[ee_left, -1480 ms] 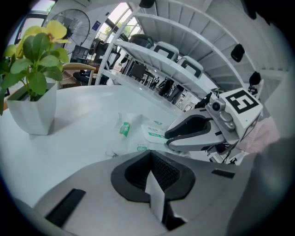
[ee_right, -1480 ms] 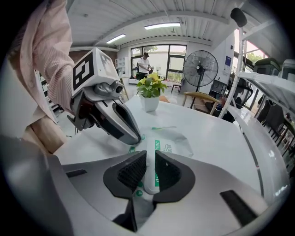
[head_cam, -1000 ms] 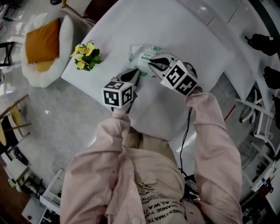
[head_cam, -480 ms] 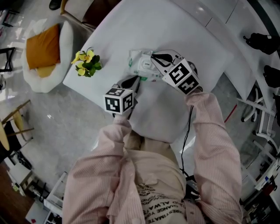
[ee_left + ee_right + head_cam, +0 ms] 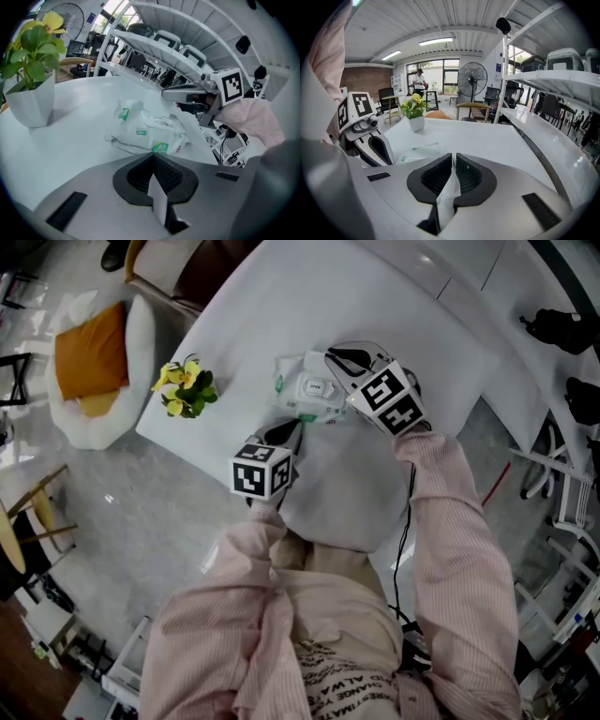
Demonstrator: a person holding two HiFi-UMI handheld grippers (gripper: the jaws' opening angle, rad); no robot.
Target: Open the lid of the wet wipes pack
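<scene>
1. Jaws clenched on my left gripper (image 5: 152, 157), at the near edge of the soft white, green-labelled wet wipes pack (image 5: 302, 390) on the white table (image 5: 262, 306)
2. Right gripper (image 5: 453, 157) jaws have just been closing, pinching its wrapper's far end

Potted yellow flowers (image 5: 186, 385), white table (image 5: 281, 296), orange cushion (image 5: 89, 338)

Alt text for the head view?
A person holds a left gripper and a right gripper at a wet wipes pack on a table. The right one's fingers have just been closing on its wrapper. Potted yellow flowers stand left.
</scene>
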